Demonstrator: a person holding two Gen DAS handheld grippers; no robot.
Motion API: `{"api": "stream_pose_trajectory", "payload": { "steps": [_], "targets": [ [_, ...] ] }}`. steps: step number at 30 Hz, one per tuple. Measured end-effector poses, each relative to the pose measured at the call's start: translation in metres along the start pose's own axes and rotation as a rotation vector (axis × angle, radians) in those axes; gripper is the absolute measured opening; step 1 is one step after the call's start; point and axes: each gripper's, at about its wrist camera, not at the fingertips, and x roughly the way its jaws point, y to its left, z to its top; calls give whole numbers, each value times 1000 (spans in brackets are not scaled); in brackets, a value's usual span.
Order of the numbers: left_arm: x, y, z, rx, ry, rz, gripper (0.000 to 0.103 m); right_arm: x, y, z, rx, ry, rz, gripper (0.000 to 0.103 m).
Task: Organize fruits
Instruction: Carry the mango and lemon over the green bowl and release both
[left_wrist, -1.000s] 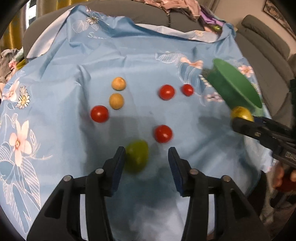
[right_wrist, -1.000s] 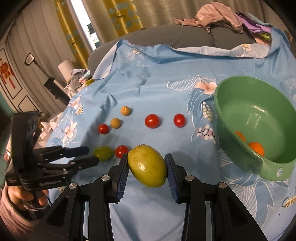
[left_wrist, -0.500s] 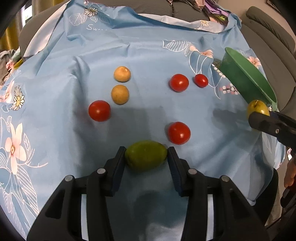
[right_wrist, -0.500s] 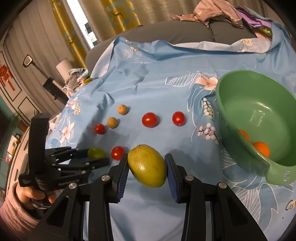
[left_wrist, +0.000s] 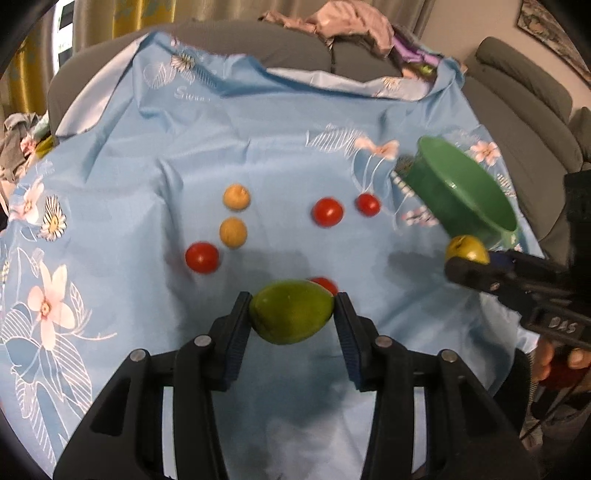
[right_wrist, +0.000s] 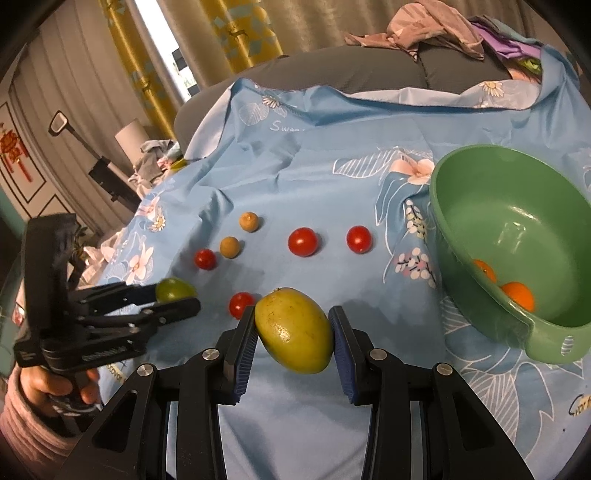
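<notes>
Closing in on the green fruit (left_wrist: 290, 312) with the left gripper (left_wrist: 292, 301), and now clamping it: a second ago lying on the cloth just off the left finger, half a second ago sitting between the two fingers, now being pinched by both pads and carried up off the surface. Hiding most of one red tomato (left_wrist: 323, 283) behind it. Over on the other side, holding steady with the right gripper (right_wrist: 293, 314), fingers closed on the yellow-green mango (right_wrist: 295, 332), no shift at all there, hovering a little short of the green bowl (right_wrist: 524, 221).

Meaning, by the look of it, two fruits in the air at once and both heading for that bowl, already carrying two oranges (right_wrist: 519, 295) at the bottom. Judging the pick-up as done and the carry across as the step in hand.

Still waiting on the cloth: three more red tomatoes (left_wrist: 202, 257), (left_wrist: 327, 211), (left_wrist: 368, 205) and two small tan fruits (left_wrist: 236, 197), (left_wrist: 233, 232), all well apart from the bowl.

Working over a blue floral cloth (left_wrist: 129, 221), creased and draped, so probably soft and a bit rolling under round fruit. Backing onto a grey sofa (left_wrist: 295, 55) with a heap of clothes (left_wrist: 332, 26) on top, and yellow patterned curtains (right_wrist: 140, 55) hanging by the window.
</notes>
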Motion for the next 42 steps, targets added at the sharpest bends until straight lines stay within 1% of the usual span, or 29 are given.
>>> {"api": "stream_pose_trajectory", "payload": {
  "steps": [8,17,29,34,42],
  "targets": [
    [-23,-21,18,31,-60,-21,44,-20,-4,3,8,-52,14,41],
    [-25,-61,45,99,-92,-63,44,-46,-23,8,45,-123,-2,41],
    [-5,-129,82,223,-98,-156,44,-80,-73,10,134,-211,-66,41],
    [10,-155,94,263,-86,-198,44,-87,-93,9,168,-230,-96,41],
    [38,-186,110,306,-53,-232,44,-92,-124,7,223,-242,-136,41]
  ]
}}
